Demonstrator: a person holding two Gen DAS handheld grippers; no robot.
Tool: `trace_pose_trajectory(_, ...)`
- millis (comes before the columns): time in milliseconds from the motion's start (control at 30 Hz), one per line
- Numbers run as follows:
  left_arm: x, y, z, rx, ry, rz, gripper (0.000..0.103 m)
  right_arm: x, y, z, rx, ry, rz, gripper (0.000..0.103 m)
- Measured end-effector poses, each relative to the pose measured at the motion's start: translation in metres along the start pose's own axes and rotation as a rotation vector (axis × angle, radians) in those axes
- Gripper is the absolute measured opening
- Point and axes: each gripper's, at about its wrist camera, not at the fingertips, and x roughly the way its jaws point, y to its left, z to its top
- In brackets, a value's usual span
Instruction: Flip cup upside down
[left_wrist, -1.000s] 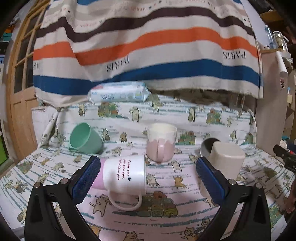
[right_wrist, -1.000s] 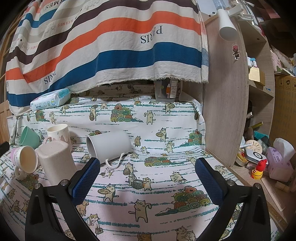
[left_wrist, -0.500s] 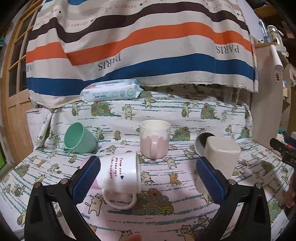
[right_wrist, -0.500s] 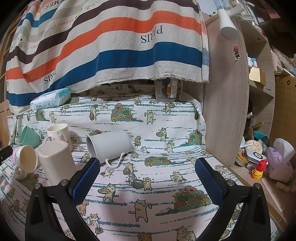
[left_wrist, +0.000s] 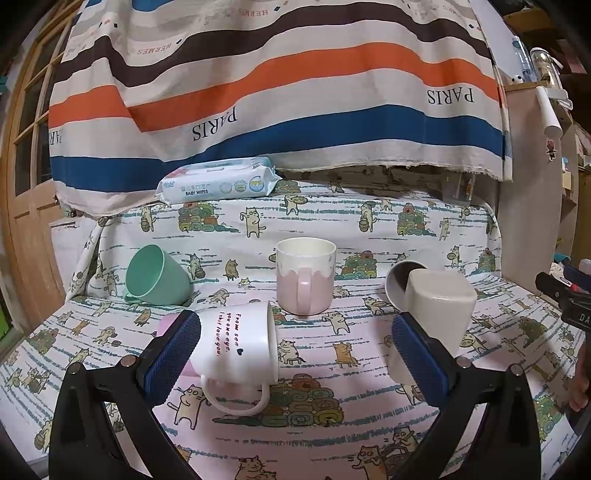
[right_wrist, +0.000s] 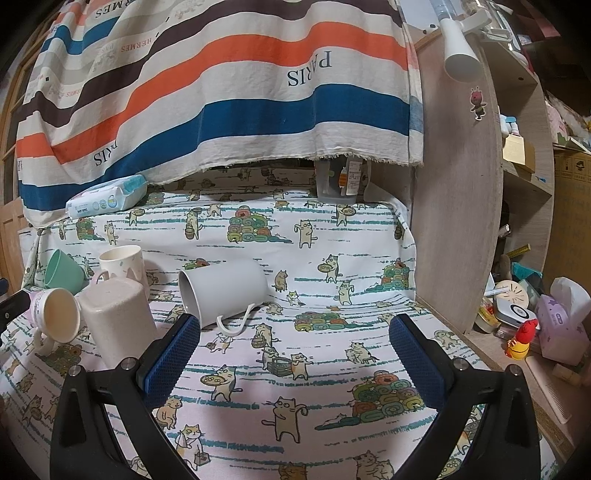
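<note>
- The left gripper (left_wrist: 295, 354) has its blue-padded fingers (left_wrist: 171, 356) spread wide, holding nothing.
- A white mug with red lettering (left_wrist: 236, 341) lies on its side on the cat-print cloth (left_wrist: 332, 413), mouth to the right and handle toward the camera, just beside the left finger.
- A pink-and-cream mug (left_wrist: 306, 275) stands upright behind it; a green cup (left_wrist: 155, 277) lies tipped to the left.
- A beige cup (left_wrist: 441, 302) stands upside down at the right.
- The right gripper (right_wrist: 295, 354) is also wide and empty; a plain white mug (right_wrist: 225, 291) lies on its side beyond it.
</note>
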Motion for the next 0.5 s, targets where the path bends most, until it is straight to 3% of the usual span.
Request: trace_pose_trajectory(500, 0.0016, 0.0004, 0.0007, -0.001, 0.008, 0.018, 0.103, -0.0007, -0.0003, -0.0001, -0.001, 0.001, 0.001, 0.103)
